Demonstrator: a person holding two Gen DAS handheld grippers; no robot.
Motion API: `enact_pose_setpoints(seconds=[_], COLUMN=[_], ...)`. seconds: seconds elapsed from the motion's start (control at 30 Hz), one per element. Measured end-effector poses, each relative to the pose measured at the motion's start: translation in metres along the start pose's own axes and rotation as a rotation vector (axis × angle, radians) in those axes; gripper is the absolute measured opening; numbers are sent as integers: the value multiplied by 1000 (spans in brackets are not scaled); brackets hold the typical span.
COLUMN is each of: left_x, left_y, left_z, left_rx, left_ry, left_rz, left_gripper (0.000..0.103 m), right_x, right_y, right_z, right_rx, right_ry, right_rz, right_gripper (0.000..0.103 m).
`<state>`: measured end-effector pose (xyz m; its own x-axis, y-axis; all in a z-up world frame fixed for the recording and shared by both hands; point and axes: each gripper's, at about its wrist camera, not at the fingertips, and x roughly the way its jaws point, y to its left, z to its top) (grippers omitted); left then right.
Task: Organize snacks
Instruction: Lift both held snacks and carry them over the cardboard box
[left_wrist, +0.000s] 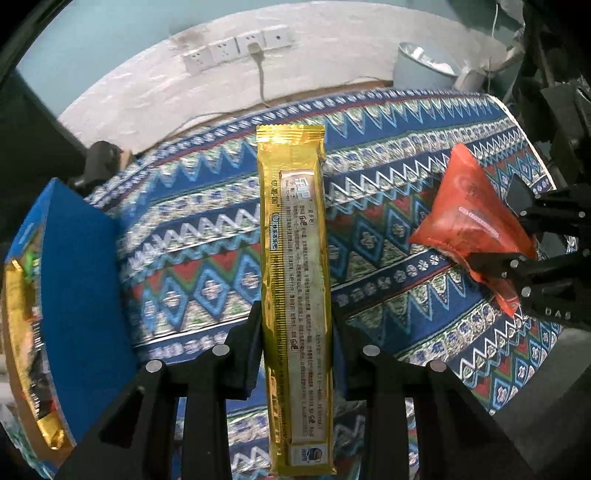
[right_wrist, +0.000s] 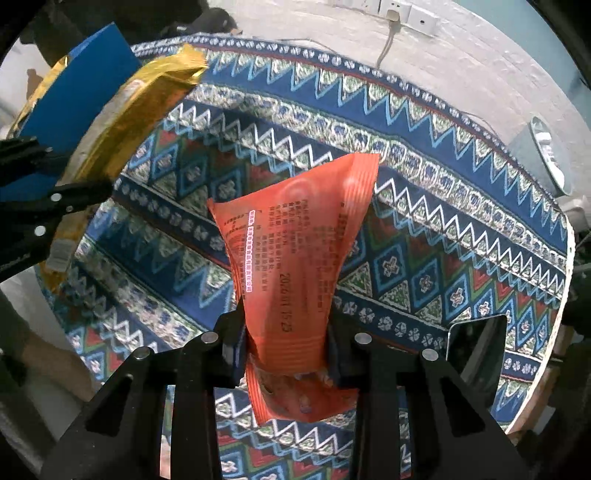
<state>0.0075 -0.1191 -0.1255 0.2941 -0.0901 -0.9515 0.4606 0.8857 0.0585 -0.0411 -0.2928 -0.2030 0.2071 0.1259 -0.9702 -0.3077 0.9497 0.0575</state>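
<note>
My left gripper (left_wrist: 295, 325) is shut on a long gold snack packet (left_wrist: 293, 258) and holds it lengthwise above the patterned tablecloth (left_wrist: 388, 177). The packet also shows at the upper left of the right wrist view (right_wrist: 122, 122), with the left gripper (right_wrist: 62, 192) clamped on it. My right gripper (right_wrist: 286, 339) is shut on an orange snack pouch (right_wrist: 295, 243), held above the cloth. The pouch also shows at the right of the left wrist view (left_wrist: 465, 210), with the right gripper (left_wrist: 524, 240) on it. A blue box (left_wrist: 77, 288) at the left holds several snack packets.
The round table's edge (right_wrist: 569, 258) curves along the right. A white wall with a power strip (left_wrist: 236, 48) and a plugged cable stands behind. A pale bin (left_wrist: 424, 66) stands beyond the table. A small black-framed object (right_wrist: 476, 354) sits at the table's right.
</note>
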Motion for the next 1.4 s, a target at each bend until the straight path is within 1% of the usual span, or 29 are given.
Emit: enact_pose_setpoints(seconds=[0.1, 0.37, 0.5, 0.6, 0.7, 0.8, 0.9, 1.03, 1.13, 1.33, 1.37, 1.4], left_x=[-20, -48, -64, -79, -89, -99, -107, -112, -112, -118, -121, -122], left_y=[13, 26, 37, 48, 56, 66, 79, 98, 111, 144, 152, 156], left_z=[-6, -6, -7, -8, -8, -9, -12, -16, -20, -30, -33, -34], left_rx=[-11, -15, -28, -38, -51, -60, -71, -90, -115, -203, -230, -242], left_ry=[-32, -119, -148, -178, -205, -226, -250, -260, -261, -279, -286, -289], left_rz=[17, 74, 83, 99, 108, 115, 137, 159, 156, 70, 37, 21], left_gripper=[32, 32, 32, 32, 32, 32, 32, 32, 31, 29, 29, 29], right_x=[-14, -44, -57, -74, -80, -84, -86, -90, -91, -91, -91, -92], right_y=[5, 9, 15, 25, 36, 52, 70, 94, 114, 143, 147, 152], right_z=[10, 36, 44, 54, 64, 74, 84, 100, 115, 139, 142, 146], right_rx=[26, 55, 51, 41, 25, 3, -18, -45, -69, -100, -106, -112], right_ry=[-22, -95, -140, -179, -208, -226, -238, -253, -260, -269, -271, -274], right_rz=[4, 22, 38, 59, 84, 106, 130, 165, 183, 209, 211, 217], right_gripper=[32, 32, 32, 32, 32, 32, 32, 32, 32, 32, 32, 32])
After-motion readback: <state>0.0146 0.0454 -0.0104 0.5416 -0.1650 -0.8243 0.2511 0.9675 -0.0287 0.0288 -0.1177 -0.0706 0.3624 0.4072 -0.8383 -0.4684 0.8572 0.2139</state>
